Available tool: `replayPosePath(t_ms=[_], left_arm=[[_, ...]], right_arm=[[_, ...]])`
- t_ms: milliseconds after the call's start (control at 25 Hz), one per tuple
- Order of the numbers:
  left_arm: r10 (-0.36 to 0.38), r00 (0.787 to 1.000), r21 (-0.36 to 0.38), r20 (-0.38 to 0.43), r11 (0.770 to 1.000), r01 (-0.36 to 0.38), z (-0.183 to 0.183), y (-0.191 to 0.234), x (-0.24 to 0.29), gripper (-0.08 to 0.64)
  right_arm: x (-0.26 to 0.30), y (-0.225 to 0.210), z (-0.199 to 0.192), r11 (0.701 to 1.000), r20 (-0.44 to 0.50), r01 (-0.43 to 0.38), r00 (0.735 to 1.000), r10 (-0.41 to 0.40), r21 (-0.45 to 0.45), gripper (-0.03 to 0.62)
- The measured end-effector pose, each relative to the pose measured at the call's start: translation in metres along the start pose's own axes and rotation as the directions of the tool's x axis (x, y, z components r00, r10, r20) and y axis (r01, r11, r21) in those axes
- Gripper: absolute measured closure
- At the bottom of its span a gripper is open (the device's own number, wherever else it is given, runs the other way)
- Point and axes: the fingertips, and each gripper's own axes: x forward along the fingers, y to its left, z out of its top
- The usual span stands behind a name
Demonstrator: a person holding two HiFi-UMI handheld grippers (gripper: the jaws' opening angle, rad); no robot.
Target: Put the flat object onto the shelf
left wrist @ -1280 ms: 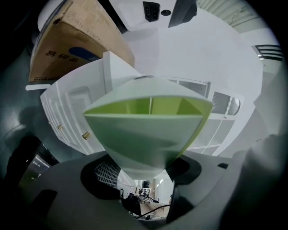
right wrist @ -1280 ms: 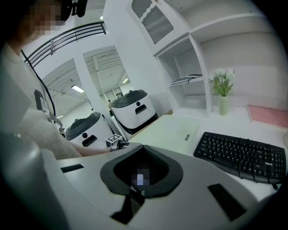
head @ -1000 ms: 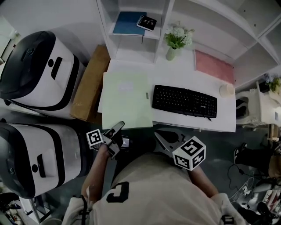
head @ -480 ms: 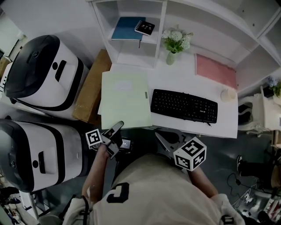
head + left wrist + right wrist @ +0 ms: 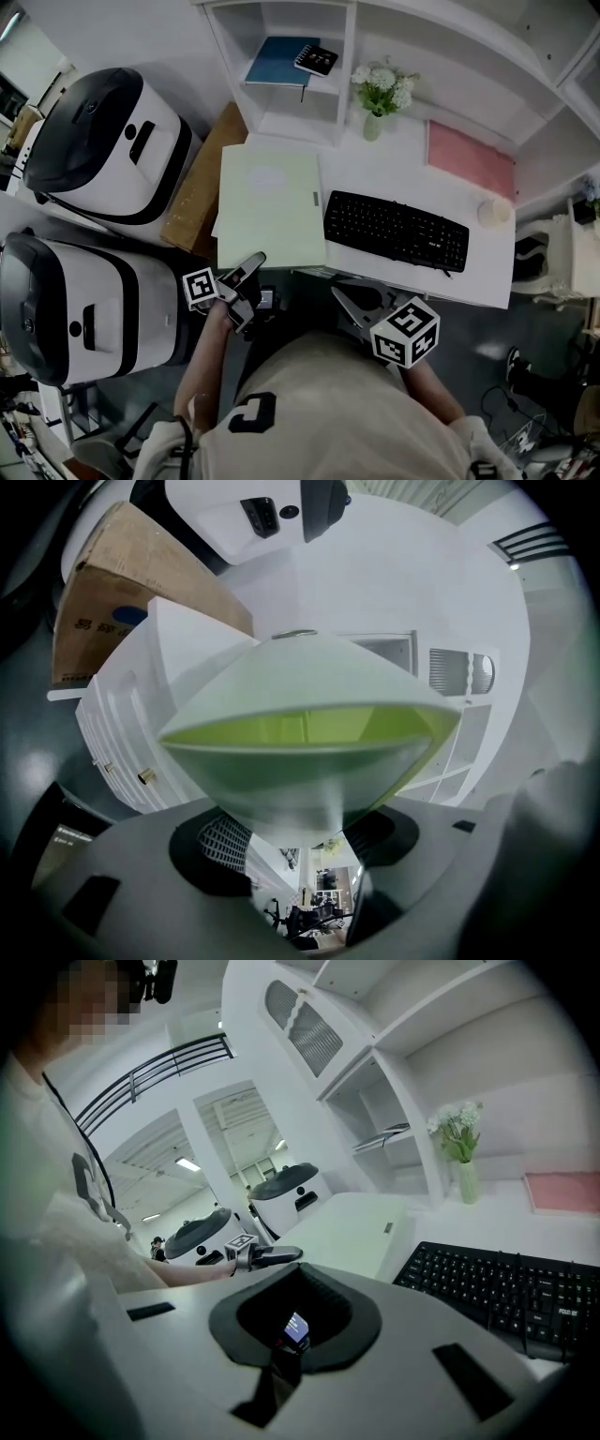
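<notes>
- Spread apart on the left gripper (image 5: 247,272), with the near edge of the green folder (image 5: 270,211) just reaching the gap and no pad pressing on it; pressed together and empty on the right gripper (image 5: 358,298)
- Lying flat at the left end of the tabletop (image 5: 394,173), overhanging its front edge; not yet on the shelf (image 5: 292,120) at the back-left corner
- Likely to slide off the left edge toward the cardboard box (image 5: 200,178) if pushed rather than gripped
- Likely to gape and slip if pinched by one leaf only
- Could clip the vase of flowers (image 5: 378,94) or nudge the keyboard (image 5: 396,230) if swung wide on the lift
- Only in the left gripper view: two leaves parted like a mouth, brighter green inside
- Only in the head view: whole layout, with a blue notebook (image 5: 277,59) on the upper level
- Only in the right gripper view: closed jaws up close, left gripper side-on at the front edge
</notes>
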Motion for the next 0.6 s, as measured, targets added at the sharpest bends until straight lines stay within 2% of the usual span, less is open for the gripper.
replayPosePath(t_ms=[200, 600], left_arm=[[0.003, 1.000, 0.003, 0.001, 1.000, -0.003, 0.002, -0.005, 0.005, 0.262], [-0.002, 1.000, -0.003, -0.021, 1.000, 0.002, 0.023, -0.001, 0.022, 0.262]], right_arm=[[-0.004, -0.004, -0.001, 1.000, 0.004, -0.005, 1.000, 0.005, 0.004, 0.580], [-0.003, -0.022, 0.006, 0.998, 0.016, 0.056, 0.998, -0.056, 0.029, 0.580]])
